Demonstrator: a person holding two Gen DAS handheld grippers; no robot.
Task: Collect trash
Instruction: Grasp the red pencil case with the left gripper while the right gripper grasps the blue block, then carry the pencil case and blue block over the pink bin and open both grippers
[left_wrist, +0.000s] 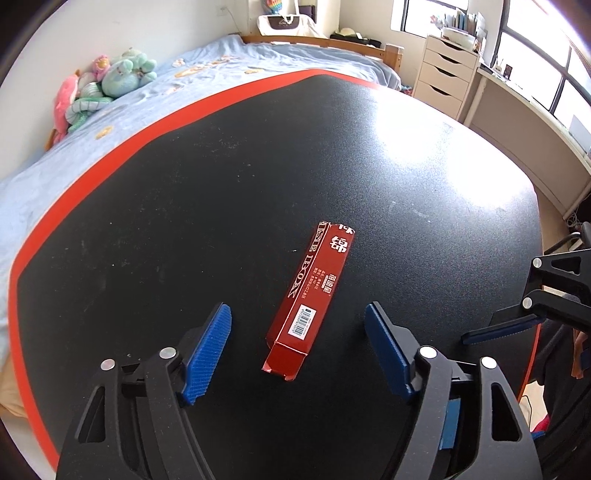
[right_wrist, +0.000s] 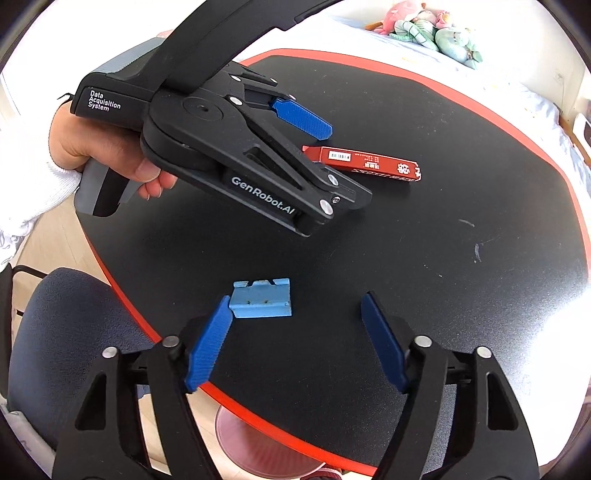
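The long, flat red cardboard box (left_wrist: 310, 301) with white print lies on the black tabletop (left_wrist: 184, 221) with an orange-red rim, and I take it as the landmark. The left tool (left_wrist: 297, 347) hangs just over the box's near end, one blue pad on each side, jaws apart and not touching it; this placing seems chosen so that a closing would catch the narrow width. The small light-blue folded cardboard piece (right_wrist: 263, 300) lies well apart from the red box, close to the tabletop's near edge. The right tool (right_wrist: 295, 339) is open too, its left pad (right_wrist: 210, 343) touching that piece's corner, probably lined up to pinch it. A hand (right_wrist: 99, 147) holds the left tool's handle.
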